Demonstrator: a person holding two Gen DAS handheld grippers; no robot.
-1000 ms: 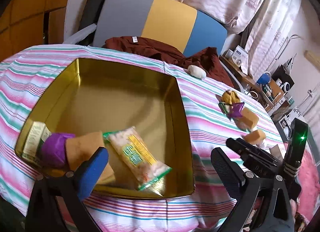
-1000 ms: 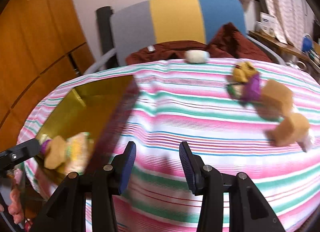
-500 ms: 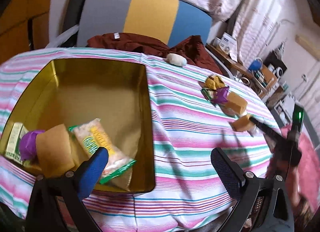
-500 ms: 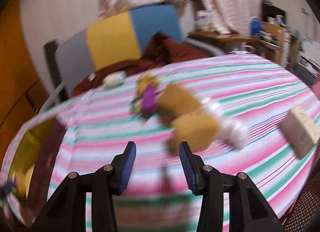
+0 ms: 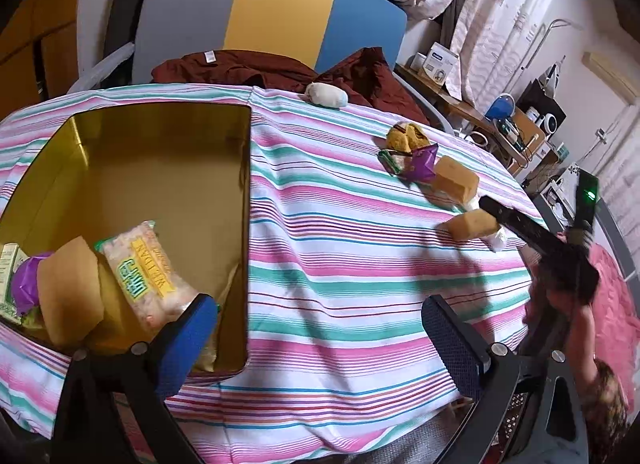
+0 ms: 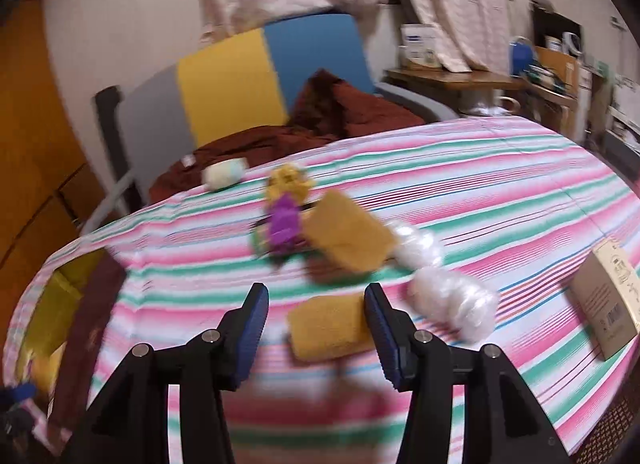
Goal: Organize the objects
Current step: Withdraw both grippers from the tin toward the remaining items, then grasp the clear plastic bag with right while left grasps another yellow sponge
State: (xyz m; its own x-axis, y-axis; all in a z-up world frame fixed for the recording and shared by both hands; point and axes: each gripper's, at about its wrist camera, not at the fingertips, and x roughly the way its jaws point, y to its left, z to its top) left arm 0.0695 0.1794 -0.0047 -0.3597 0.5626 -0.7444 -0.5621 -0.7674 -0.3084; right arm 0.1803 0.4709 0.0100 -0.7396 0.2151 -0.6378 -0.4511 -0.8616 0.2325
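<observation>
A gold tin box (image 5: 132, 167) sits on the striped tablecloth (image 5: 340, 264) at the left; it holds a wrapped bun (image 5: 68, 292), a snack packet (image 5: 144, 272) and a purple packet (image 5: 24, 284). My left gripper (image 5: 320, 336) is open and empty at the table's near edge, beside the tin. My right gripper (image 6: 316, 320) is open, its fingers either side of a wrapped bun (image 6: 328, 328) on the cloth; it also shows in the left wrist view (image 5: 472, 223). Behind it lie a second bun (image 6: 348, 236), a purple packet (image 6: 284, 219) and a yellow snack (image 6: 288, 181).
A white roll (image 5: 326, 95) lies at the table's far edge by a dark red cloth (image 5: 256, 67) on a grey, yellow and blue chair (image 5: 276, 19). A brown card box (image 6: 608, 300) lies at the right. A cluttered side table (image 5: 500, 119) stands at the back right.
My right gripper swung right from the tin side and came down around the nearest bun. My left gripper drew back and to the right from over the tin.
</observation>
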